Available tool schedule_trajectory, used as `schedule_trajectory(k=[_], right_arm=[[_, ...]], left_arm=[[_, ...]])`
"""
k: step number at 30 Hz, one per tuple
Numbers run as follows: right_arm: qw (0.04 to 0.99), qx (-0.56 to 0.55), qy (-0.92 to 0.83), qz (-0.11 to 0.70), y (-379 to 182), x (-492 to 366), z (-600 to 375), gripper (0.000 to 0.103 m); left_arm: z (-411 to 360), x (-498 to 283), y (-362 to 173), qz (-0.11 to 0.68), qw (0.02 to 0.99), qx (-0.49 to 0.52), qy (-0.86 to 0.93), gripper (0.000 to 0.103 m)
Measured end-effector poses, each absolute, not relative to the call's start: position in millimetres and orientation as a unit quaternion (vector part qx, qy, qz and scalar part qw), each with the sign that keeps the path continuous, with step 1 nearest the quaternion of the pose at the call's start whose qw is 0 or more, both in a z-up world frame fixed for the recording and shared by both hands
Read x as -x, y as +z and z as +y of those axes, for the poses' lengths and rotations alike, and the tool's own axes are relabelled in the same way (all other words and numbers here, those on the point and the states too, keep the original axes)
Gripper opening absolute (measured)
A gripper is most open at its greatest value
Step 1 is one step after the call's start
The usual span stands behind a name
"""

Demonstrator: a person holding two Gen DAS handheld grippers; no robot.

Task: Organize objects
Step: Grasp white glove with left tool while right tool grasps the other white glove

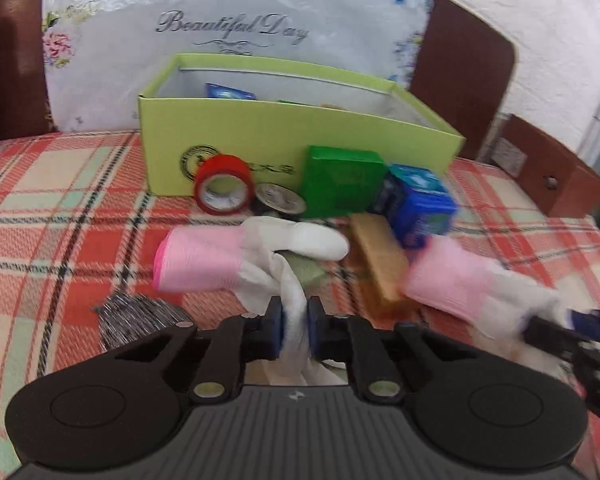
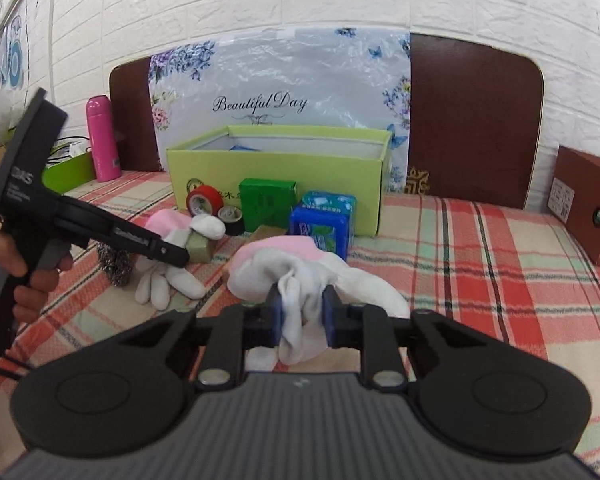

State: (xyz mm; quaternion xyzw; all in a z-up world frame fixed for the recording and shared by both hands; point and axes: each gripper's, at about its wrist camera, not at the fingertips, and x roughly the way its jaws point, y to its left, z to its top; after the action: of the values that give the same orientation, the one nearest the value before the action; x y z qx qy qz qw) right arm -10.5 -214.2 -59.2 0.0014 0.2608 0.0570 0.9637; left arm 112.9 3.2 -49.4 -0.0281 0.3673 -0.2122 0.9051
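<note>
1. Nearest the camera in the left wrist view: left gripper (image 1: 296, 326), jaws closed tight on a white finger of the left glove (image 1: 236, 258), pink cuff lying to the left on the plaid bedcover (image 1: 60, 200).
2. In the right wrist view: right gripper (image 2: 302, 320), likewise pinched shut on bunched white cloth of the right glove (image 2: 296, 268), which lies in front of the blue tissue packs (image 2: 324, 220).
3. Step in hand, by judgement: both gloves just gripped, not yet lifted. Next move probably calls for raising each glove clear of the neighbouring things and carrying it over the front wall of the green box (image 2: 276, 168); dangling fingers may catch on the rim.
4. Count, from the gloves outward: two gloves; one green soap bar (image 2: 199, 249) under the left glove; one steel scourer (image 2: 114, 266); one brown bar (image 1: 376, 264); two tape rolls, one red (image 2: 204, 200) and one black (image 2: 230, 218); one green carton (image 2: 266, 204); two blue tissue packs; one green box, some items already inside.
</note>
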Motion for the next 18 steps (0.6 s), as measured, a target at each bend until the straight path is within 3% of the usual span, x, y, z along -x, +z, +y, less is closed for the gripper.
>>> schedule_trajectory(k=[5,7,9,10,18], right_arm=[[0.945,-0.01,0.106,0.308,-66.4,19.6,-211.0,0.02],[0.936,-0.007,0.132,0.325,-70.7,23.8,-206.2,0.024],[0.934,0.007,0.14,0.328,-73.5,29.7,-200.4,0.037],[0.935,0.012,0.137,0.326,-74.1,31.9,-198.5,0.04],[0.939,-0.033,0.105,0.326,-73.9,27.8,-212.2,0.05]], left_arm=[[9.6,-53.4,-45.9,0.373,0.893,0.018,-0.25,0.012],[13.8,-39.0,-52.3,0.383,0.894,0.021,-0.23,0.024],[15.4,-34.7,-59.4,0.393,0.898,0.018,-0.199,0.07],[16.3,-34.8,-62.0,0.39,0.903,0.021,-0.182,0.076],[-1.6,-67.9,-64.7,0.392,0.9,0.063,-0.181,0.077]])
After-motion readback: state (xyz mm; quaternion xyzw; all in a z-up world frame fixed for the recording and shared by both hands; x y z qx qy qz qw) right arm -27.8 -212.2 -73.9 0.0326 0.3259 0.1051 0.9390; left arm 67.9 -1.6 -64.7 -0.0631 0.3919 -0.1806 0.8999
